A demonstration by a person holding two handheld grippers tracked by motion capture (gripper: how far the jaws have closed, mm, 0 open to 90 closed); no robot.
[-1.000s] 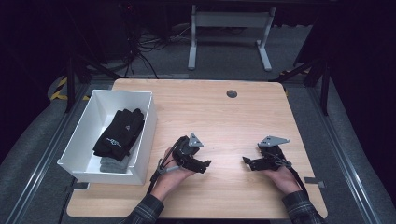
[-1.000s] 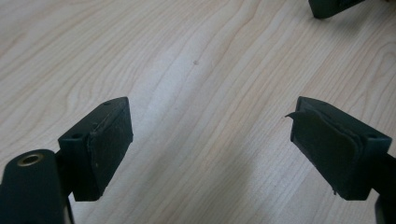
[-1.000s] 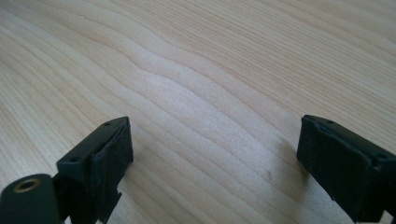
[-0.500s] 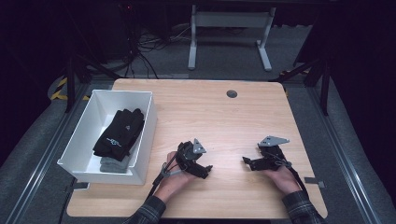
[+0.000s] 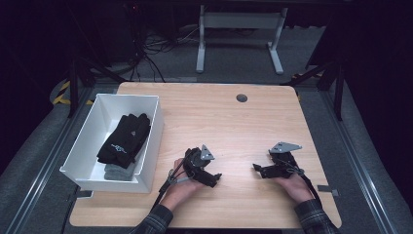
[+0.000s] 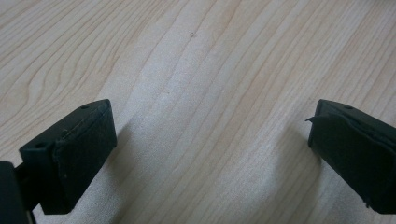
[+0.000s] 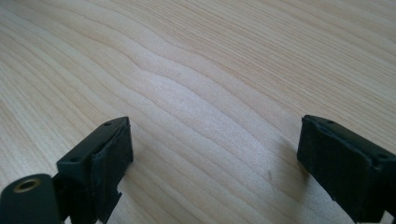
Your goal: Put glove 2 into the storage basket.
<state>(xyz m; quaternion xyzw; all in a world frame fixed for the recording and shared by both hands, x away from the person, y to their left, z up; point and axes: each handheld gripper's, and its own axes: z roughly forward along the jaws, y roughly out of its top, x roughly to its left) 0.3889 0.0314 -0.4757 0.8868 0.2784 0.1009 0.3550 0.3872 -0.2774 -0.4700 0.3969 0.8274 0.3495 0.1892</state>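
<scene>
The gloves [image 5: 125, 139], a black pair, lie in the white bin [image 5: 155, 127] at the table's [image 5: 234, 122] left edge, resting on a grey folded cloth [image 5: 118, 171] near the bin's front wall; nothing touches them. Just right of the bin's front corner the left gripper [image 5: 210, 178] rests low on the wood, its tips pointing right, away from the bin. Its jaws have just been opening and now stand wide, and the left gripper view shows bare wood between the pads [image 6: 88, 154]. The right gripper [image 5: 258, 169] sits well apart on the right half of the table, tips pointing left toward the other gripper, jaws likewise spread wide with nothing between them; in the right gripper view there is plain wood grain between its pads [image 7: 109, 156]. By the look of it the gloves are put away and both hands are at rest, so the work seems at a pause between steps or finished. If the gloves are to be taken out, the left gripper would have to turn toward the bin, lift over its wall and come down on the upper glove without catching the cloth beneath.
</scene>
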